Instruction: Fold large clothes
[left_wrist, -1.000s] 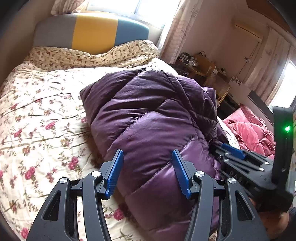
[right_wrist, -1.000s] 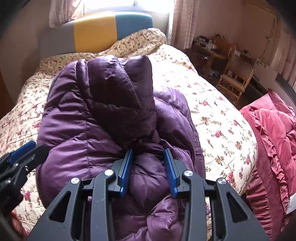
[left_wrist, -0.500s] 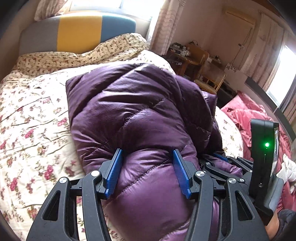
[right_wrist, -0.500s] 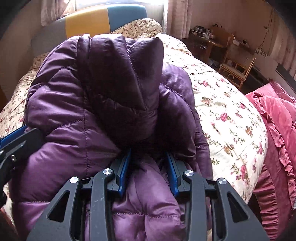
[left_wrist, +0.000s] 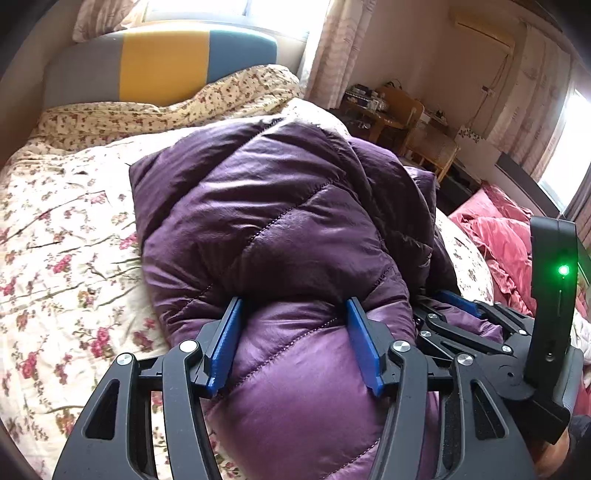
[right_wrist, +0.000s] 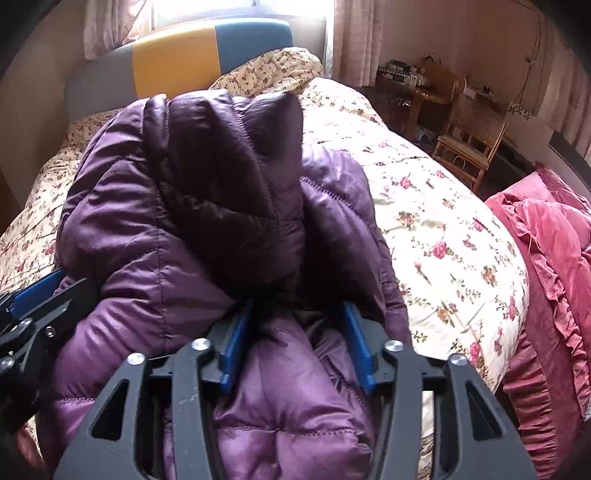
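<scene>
**Two hand-held grippers clamped on purple puffer jacket, on the bed**

Left hand-held gripper (left_wrist: 293, 339) reaches fwd, low and roughly level; its blue pads (left_wrist: 226, 343) press in on both sides of a quilted fold of the jacket (left_wrist: 280, 221), fabric bulging betw. them, so it's grasping the jacket. Right hand-held gripper (right_wrist: 295, 347) sits just beside it at approx. the same height, pointing the same way, its blue pads (right_wrist: 233, 350) sunk into a bunched fold of the same jacket (right_wrist: 221, 206); also grasping it.

Jacket: 1, glossy purple nylon, puffy, stitched in diagonal quilt lines, doubled over into a thick mound w/ a darker flap on top. It lies across the bed (left_wrist: 55, 240) on a cream floral cover, soft and wrinkled.

Also: 1 padded headboard (left_wrist: 162, 62) w/ grey, yellow, blue panels; 1 crumpled pink ruffled blanket (right_wrist: 554, 258) at right; 1 wicker chair (right_wrist: 472, 144).
</scene>
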